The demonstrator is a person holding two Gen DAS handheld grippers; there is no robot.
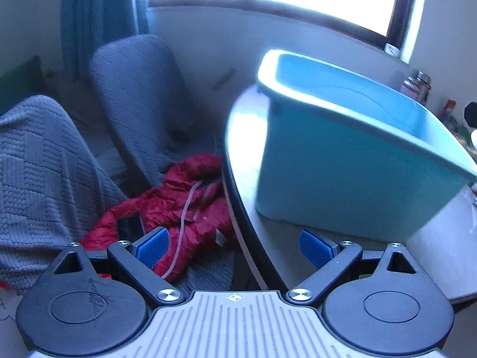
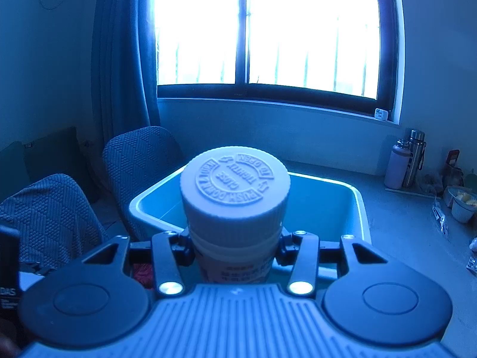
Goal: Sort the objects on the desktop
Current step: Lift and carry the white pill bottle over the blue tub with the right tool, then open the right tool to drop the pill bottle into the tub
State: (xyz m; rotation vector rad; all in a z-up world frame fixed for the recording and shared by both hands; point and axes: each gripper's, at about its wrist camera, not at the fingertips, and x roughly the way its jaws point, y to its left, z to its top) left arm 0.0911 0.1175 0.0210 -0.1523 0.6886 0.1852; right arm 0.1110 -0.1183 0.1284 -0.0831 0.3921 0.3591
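My right gripper is shut on a white pill bottle with a ribbed child-proof cap, held upright in front of the light blue plastic bin that stands on the table. The bottle hides most of the bin's inside. In the left wrist view my left gripper is open and empty, its blue pads spread wide at the table's left edge, close in front of the same bin.
The grey table has a curved edge on the left. Two grey chairs stand beside it, with a red jacket on one seat. Water bottles and small cups sit at the table's far right.
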